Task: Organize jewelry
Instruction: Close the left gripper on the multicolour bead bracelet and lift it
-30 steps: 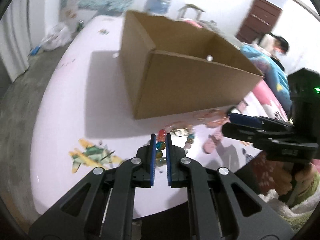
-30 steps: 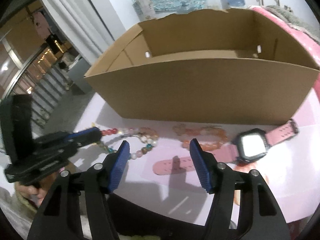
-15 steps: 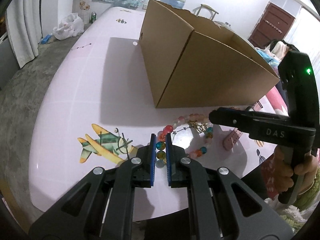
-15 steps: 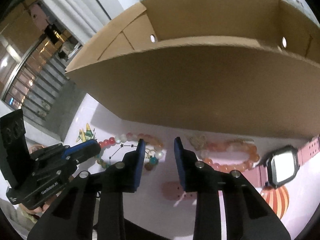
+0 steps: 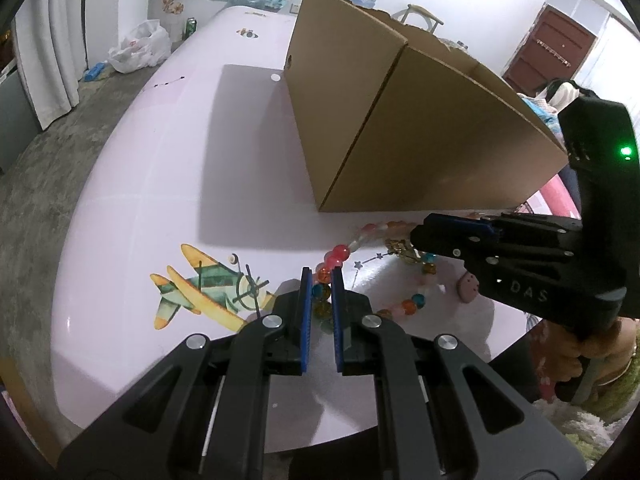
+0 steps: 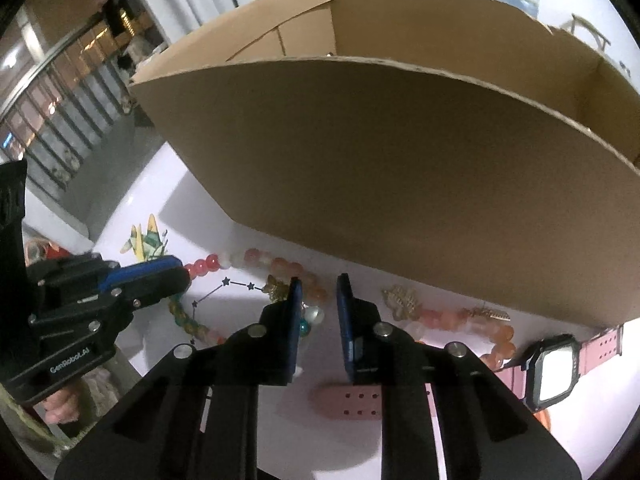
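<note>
Pale pink, the surface (image 5: 168, 184) carries a printed aeroplane (image 5: 200, 288) at nine o'clock of the left wrist view, with a concrete floor and a white plastic bag (image 5: 138, 46) beyond its far edge. Behind the jewelry stands an open cardboard box (image 5: 400, 132), reaching from twelve towards three o'clock.

The left gripper (image 5: 319, 280) sits at six o'clock, its jaws clenched on the near side of a multicoloured bead bracelet (image 5: 340, 252), which lies as a loop on the surface in front of the box. At three o'clock of that view the right gripper (image 6: 318, 292) comes in over the far side of the same loop, by its small gold charm (image 6: 276, 288). From its own camera, its jaws are closing, with pale and teal beads between them; whether the pads already press is hard to tell. Further right lie a peach bead bracelet (image 6: 452, 316) with a gold charm of its own, and at four o'clock a pink watch (image 6: 554, 364) with its strap spread out.

With both grippers on one elastic loop, pulling apart could stretch or snap the cord and scatter beads. A shallow pinch on round beads could slip as they lift. The box wall is tall and close, so a dangling loop could catch its rim.
</note>
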{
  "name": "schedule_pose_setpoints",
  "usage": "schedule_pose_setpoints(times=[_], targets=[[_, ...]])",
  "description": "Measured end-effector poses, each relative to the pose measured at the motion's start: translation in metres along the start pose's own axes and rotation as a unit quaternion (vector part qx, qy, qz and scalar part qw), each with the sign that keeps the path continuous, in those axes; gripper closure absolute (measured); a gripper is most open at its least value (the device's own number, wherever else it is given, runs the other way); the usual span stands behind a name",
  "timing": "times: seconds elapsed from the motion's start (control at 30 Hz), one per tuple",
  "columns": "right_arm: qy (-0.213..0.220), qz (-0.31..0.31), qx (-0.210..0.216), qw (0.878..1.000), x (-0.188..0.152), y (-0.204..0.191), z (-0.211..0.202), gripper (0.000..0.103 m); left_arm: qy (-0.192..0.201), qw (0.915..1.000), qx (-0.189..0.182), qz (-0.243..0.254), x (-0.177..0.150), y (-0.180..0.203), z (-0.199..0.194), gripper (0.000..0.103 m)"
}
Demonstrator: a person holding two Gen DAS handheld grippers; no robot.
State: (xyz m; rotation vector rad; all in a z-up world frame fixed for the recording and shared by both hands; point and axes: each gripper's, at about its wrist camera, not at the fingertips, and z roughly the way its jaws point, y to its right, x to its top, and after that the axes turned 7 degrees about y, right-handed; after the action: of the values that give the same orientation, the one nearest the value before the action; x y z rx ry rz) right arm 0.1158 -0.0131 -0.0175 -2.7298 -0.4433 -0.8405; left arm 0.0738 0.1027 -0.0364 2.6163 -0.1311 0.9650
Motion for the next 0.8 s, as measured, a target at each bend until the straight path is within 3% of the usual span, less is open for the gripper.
schedule_pose_setpoints(times=[0.1,0.3,0.63,0.8], targets=[[-0.002,-0.016,-0.003,1.000,0.006,-0.015,0.007,0.093,0.005,0.9999,0.008,0.009,0.000,0.004,0.001,0.095],[0.016,0.013,0.009,1.000,0.008,-0.009,0.000,0.093,0.033,0.9987,0.013,0.037,0.005,0.016,-0.010,0.095],[0.092,0.049,0.008,0.994,0.004,0.000,-0.065,0.093,0.084,0.9944,-0.022,0.060,0.023,0.046,-0.053,0.095],[0.137,0.047,0.001,0.989,0.004,0.011,-0.113,0.093,0.125,0.9874,-0.045,0.085,0.043,0.071,-0.089,0.095]])
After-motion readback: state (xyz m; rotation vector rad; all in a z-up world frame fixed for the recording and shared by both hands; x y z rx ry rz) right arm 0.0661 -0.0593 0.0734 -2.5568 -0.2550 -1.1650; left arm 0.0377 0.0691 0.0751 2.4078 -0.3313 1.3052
